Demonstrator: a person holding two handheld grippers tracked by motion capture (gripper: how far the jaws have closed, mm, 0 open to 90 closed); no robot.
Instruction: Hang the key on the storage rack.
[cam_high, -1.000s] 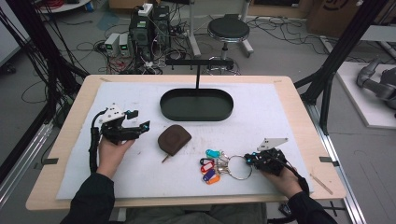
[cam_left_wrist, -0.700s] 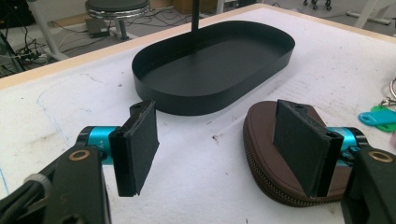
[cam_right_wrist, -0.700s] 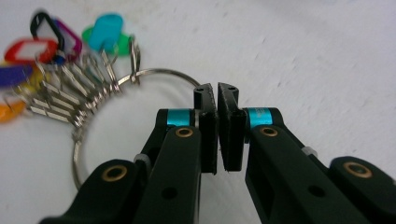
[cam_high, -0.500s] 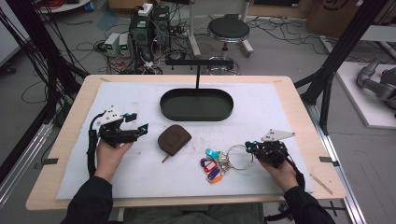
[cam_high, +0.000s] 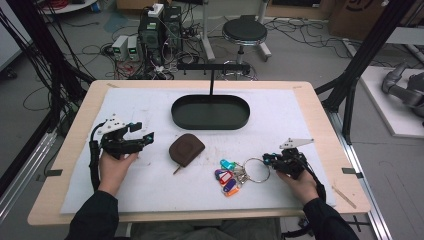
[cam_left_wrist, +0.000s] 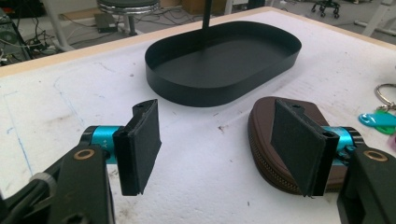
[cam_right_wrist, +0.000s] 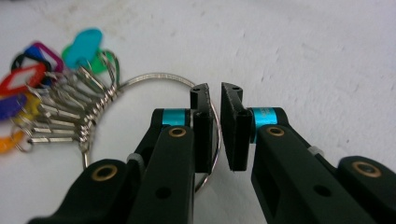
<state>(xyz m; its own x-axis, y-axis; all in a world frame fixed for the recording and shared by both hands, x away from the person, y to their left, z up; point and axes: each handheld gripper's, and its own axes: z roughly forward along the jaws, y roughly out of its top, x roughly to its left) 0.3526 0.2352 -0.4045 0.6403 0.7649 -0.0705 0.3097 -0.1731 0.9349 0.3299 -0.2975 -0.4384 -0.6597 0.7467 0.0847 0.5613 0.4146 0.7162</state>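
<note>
Right tongs (cam_right_wrist: 217, 128) nearly together around the key ring (cam_right_wrist: 161, 77) wire, small gap remaining. Left tongs (cam_left_wrist: 224, 140) wide apart, beside brown zip pouch (cam_high: 186, 149).

Pale wooden desk (cam_high: 320, 100), topped with a scuffed white sheet (cam_high: 310, 120); black tape marks (cam_high: 52, 172) at the left and right edges. Behind the far edge, on a grey floor (cam_high: 310, 55): a round black stool (cam_high: 245, 31), stacked dark electronics boxes (cam_high: 150, 30) beside two small grey units (cam_high: 126, 47), loose cables (cam_high: 300, 30) strewn about. Black frame struts (cam_high: 367, 55) slanting at right, black poles (cam_high: 45, 55) at left. Farther right, a grey machine part (cam_high: 402, 90) on a white platform (cam_high: 390, 115).
</note>
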